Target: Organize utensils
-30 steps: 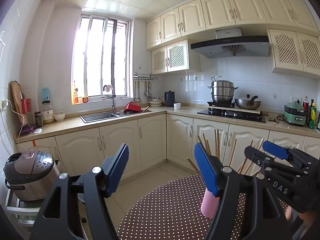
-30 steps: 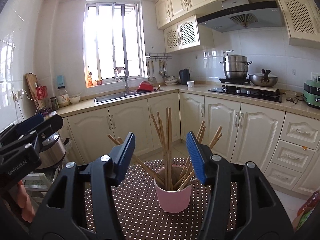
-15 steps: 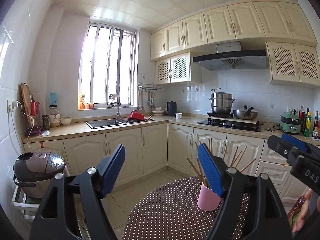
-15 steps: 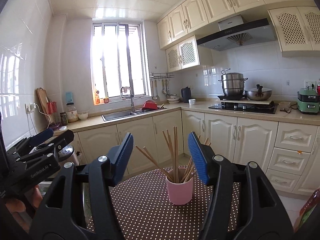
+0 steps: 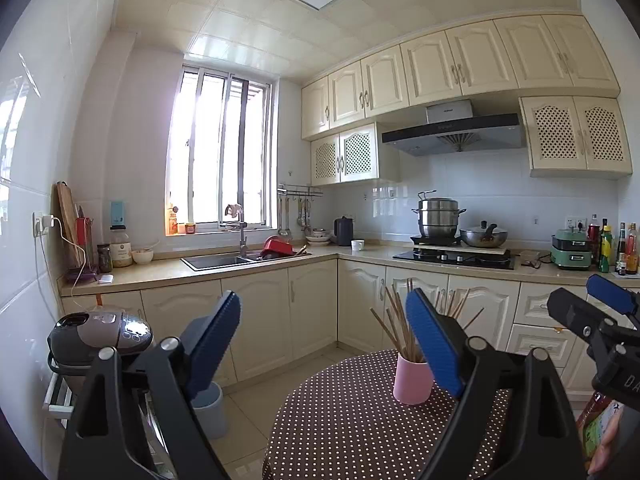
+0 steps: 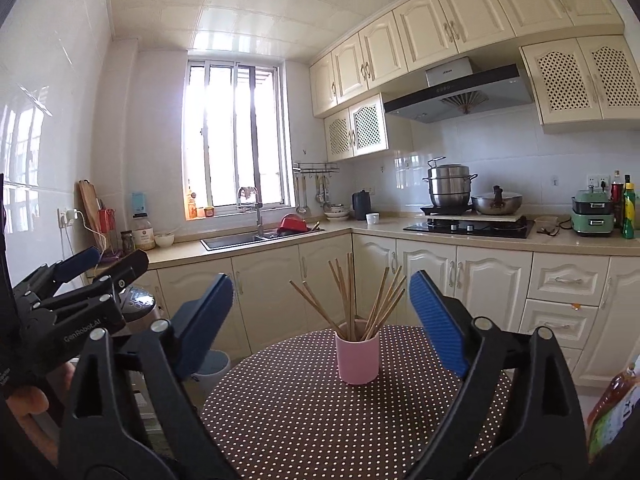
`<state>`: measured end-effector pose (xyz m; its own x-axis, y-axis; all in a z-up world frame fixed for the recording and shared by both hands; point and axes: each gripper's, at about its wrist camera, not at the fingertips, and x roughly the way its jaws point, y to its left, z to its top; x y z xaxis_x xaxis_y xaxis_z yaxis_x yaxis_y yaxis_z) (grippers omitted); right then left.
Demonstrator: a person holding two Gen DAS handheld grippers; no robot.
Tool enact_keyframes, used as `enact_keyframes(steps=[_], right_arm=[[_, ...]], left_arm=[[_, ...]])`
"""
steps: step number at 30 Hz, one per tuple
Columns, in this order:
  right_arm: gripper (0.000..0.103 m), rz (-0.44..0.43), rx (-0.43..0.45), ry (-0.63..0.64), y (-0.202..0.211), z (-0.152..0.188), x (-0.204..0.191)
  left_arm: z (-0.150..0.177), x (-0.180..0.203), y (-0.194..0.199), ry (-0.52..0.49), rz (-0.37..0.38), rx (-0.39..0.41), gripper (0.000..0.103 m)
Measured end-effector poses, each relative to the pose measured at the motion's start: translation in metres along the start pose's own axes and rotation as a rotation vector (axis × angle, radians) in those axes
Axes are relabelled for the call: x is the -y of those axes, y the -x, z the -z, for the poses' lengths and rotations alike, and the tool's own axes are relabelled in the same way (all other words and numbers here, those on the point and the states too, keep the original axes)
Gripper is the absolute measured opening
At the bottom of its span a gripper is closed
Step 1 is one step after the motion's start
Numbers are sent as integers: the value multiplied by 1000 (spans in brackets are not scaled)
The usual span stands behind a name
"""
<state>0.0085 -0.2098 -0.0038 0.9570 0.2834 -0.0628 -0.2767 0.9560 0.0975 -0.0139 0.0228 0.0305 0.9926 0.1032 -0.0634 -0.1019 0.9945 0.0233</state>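
A pink cup (image 6: 357, 358) full of wooden chopsticks (image 6: 352, 296) stands upright on a round brown polka-dot table (image 6: 304, 420). My right gripper (image 6: 320, 320) is open and empty, held back from the cup, which shows between its blue fingers. My left gripper (image 5: 324, 344) is open and empty, left of the cup (image 5: 412, 380); its right finger (image 5: 436, 344) hides part of the cup. Each gripper shows at the edge of the other's view.
A rice cooker (image 5: 100, 338) and a blue bin (image 5: 208, 408) stand left of the table. Cream cabinets, a sink (image 6: 240, 240) and a stove with pots (image 6: 472, 204) line the far walls. A sauce bottle (image 6: 612, 404) is at the right edge.
Both grippers have pulled back and up from the cup, so it looks smaller and farther. More ceiling shows. Both stay open and empty.
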Motion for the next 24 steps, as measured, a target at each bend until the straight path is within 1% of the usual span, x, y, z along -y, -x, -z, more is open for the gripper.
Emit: enact_keyframes(steps=[1,5,10,13,18,24], right_arm=[[93,-4,4,-4,4,0,-1],[95,18,14,-5,15,4,-5],[97,22,30,10,22,4,-12],[97,28,39,34,24,2,-18],[97,27,44,54,24,1,-25],[97,51,54,88,24,2,-33]], left_arm=[[0,0,5,-2,3,1,84],[-2,-2,18,-12,-3,15,86],[0,-2,28,-16,-3,32,88],[2,0,31,-33,-22,42,89],[3,-2,28,-20,-9,31,90],[5,-5,21,2,6,23,90]])
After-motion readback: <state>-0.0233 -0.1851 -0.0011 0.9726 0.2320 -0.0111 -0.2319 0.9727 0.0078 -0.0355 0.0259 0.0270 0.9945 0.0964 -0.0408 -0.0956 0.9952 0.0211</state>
